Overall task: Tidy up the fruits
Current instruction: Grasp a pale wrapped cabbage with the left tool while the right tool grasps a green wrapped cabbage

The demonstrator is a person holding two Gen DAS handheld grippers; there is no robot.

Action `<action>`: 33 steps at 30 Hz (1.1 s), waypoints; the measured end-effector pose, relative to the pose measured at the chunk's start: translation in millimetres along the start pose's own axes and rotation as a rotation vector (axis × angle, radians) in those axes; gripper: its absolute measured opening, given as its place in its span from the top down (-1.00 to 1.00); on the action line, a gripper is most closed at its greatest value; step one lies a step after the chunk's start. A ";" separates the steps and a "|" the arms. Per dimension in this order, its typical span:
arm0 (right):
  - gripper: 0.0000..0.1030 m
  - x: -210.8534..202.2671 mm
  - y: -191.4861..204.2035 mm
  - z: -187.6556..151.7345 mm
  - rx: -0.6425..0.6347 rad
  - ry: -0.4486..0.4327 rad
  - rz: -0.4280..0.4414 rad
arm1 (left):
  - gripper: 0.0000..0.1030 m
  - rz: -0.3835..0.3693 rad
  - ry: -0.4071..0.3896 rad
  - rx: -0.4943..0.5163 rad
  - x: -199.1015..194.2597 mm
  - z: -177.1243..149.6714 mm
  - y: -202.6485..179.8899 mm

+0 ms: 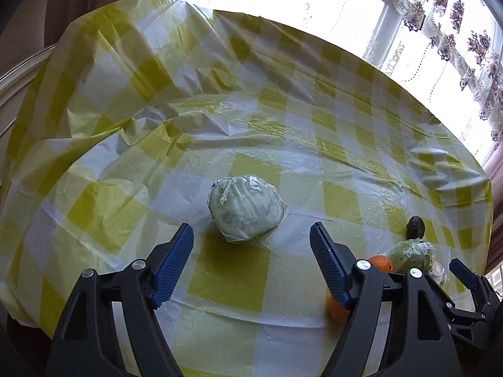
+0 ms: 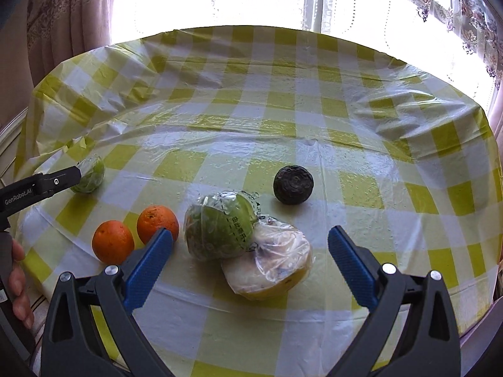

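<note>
A green fruit in clear wrap (image 1: 246, 209) lies on the yellow-checked tablecloth (image 1: 283, 132). My left gripper (image 1: 251, 231) stands open, its tips on either side of that fruit's near edge without touching it. In the right wrist view my right gripper (image 2: 250, 232) is open wide over a second wrapped green fruit (image 2: 220, 231) and a pale yellow wrapped fruit (image 2: 270, 267) that lean on each other. Two oranges (image 2: 113, 245) (image 2: 157, 223) sit to their left. A dark round fruit (image 2: 293, 184) lies behind them. The first green fruit (image 2: 91, 174) shows at the far left.
Folds of the tablecloth (image 2: 251, 119) rise along the left and far sides of the round table. A window with curtains (image 2: 471, 15) is behind it. A person's hand (image 2: 19, 279) grips the left tool at the left edge. The table's near rim runs under both grippers.
</note>
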State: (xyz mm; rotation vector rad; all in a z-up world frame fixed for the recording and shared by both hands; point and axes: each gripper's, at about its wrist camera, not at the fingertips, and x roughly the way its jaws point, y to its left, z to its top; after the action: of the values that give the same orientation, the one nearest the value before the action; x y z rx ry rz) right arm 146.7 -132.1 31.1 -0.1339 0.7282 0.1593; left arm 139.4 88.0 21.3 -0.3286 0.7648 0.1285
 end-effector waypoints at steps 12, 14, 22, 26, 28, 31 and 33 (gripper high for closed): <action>-0.73 26.1 16.5 8.7 -0.049 0.032 -0.008 | -0.42 0.027 0.043 0.038 33.1 7.6 -6.6; -0.53 29.9 16.9 9.8 -0.050 0.041 -0.002 | -0.22 0.029 0.048 0.053 35.6 7.3 -8.6; -0.12 29.1 21.0 8.8 -0.070 0.036 0.038 | -0.04 0.019 0.049 0.055 33.9 3.2 -6.5; -0.11 21.6 15.7 8.8 -0.053 0.017 0.044 | -0.04 0.015 0.037 0.053 23.6 -0.6 -6.9; -0.11 16.5 11.5 8.7 -0.038 0.008 0.047 | -0.04 0.011 0.028 0.054 16.7 -1.9 -8.1; -0.11 6.8 3.7 6.9 -0.013 -0.005 0.046 | -0.04 -0.003 0.016 0.058 5.7 -4.9 -12.2; -0.11 0.3 -2.3 4.0 0.001 -0.008 0.045 | -0.04 -0.012 0.010 0.066 -2.2 -8.4 -16.8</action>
State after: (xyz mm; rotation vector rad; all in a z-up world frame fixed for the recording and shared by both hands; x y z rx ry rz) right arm 150.0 -133.6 34.0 -0.1159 0.7236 0.2022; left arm 136.2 69.5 21.4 -0.2711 0.7756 0.0898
